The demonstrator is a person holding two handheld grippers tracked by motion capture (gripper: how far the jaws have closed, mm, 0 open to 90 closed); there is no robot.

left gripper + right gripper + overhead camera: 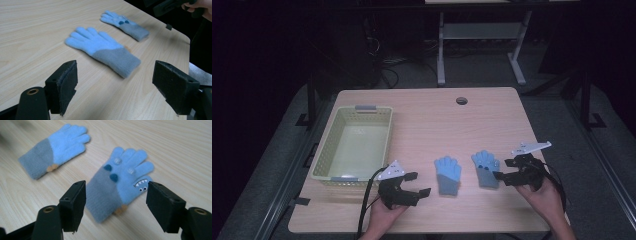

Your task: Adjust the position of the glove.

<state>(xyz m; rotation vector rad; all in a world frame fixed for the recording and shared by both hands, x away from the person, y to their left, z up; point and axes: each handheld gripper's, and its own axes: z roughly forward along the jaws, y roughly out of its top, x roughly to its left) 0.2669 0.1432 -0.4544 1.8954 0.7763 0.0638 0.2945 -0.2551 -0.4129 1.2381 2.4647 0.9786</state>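
Note:
Two small blue gloves with grey cuffs lie flat on the wooden table, fingers pointing away from me. The plain glove (447, 174) (102, 48) (57, 147) is on the left. The glove with a monster face (485, 167) (125, 25) (122, 185) is on the right. My left gripper (419, 184) (115, 85) stands open just left of the plain glove's cuff, with nothing between its jaws. My right gripper (503, 169) (116, 205) is open, hovering at the monster glove's right side with its jaws straddling the cuff end, and its pads do not press on the glove.
A pale yellow plastic basket (332, 125) stands at the table's left side, with nothing in it. A round cable hole (461, 100) sits near the far edge. The table's front edge runs close below both hands.

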